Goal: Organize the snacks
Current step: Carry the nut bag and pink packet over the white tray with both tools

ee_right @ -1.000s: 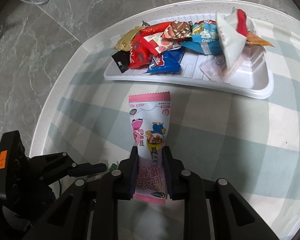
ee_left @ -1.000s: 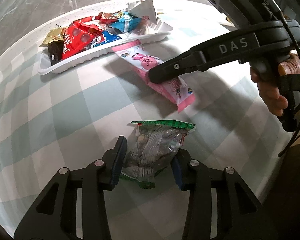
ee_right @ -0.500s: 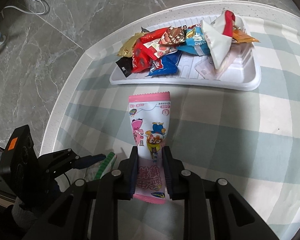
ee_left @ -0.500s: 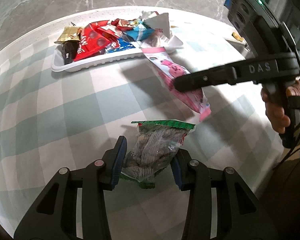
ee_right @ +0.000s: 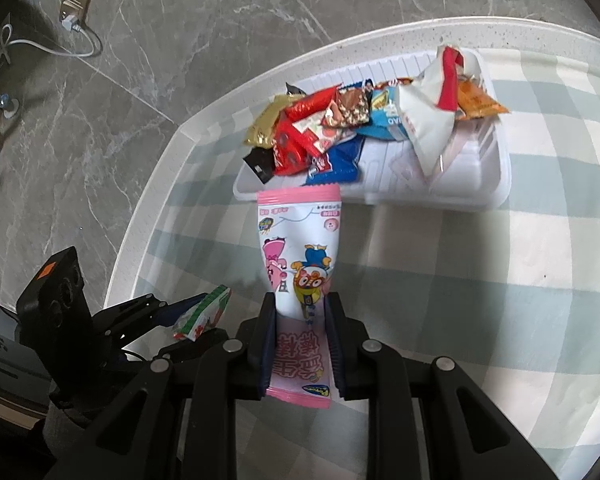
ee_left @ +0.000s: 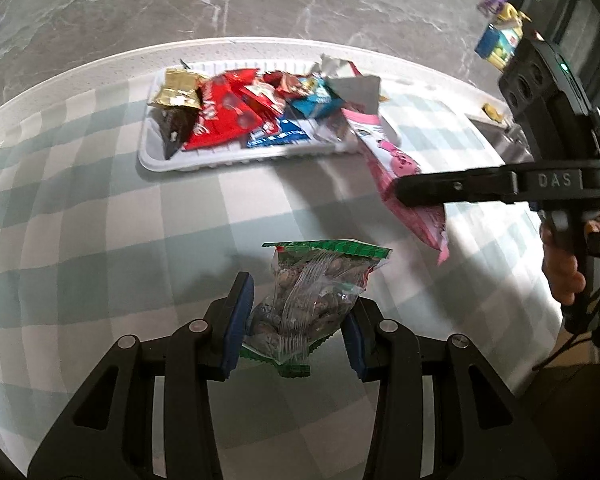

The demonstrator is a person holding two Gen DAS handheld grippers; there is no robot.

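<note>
My left gripper [ee_left: 298, 320] is shut on a clear, green-edged nut packet [ee_left: 316, 296], held above the checked tablecloth. Its green edge also shows in the right wrist view, nut packet [ee_right: 202, 312], in the left gripper [ee_right: 172, 308] at lower left. My right gripper [ee_right: 298, 340] is shut on a long pink cartoon snack packet [ee_right: 298, 256], whose far end reaches the near rim of the white tray [ee_right: 484, 196]. In the left wrist view the pink packet [ee_left: 400, 172] hangs from the right gripper [ee_left: 404, 192], just right of the tray [ee_left: 156, 160], which holds several wrapped snacks.
The table's rounded edge [ee_right: 140, 216] drops to grey marble floor with a wall socket and cable [ee_right: 74, 12]. A hand [ee_left: 560, 264] holds the right gripper's handle. Small coloured items [ee_left: 500, 40] stand beyond the table at far right.
Both grippers have risen with their packets off the cloth. The pink packet has moved closer to the tray's near rim, and the tray looks smaller and farther in both views.
</note>
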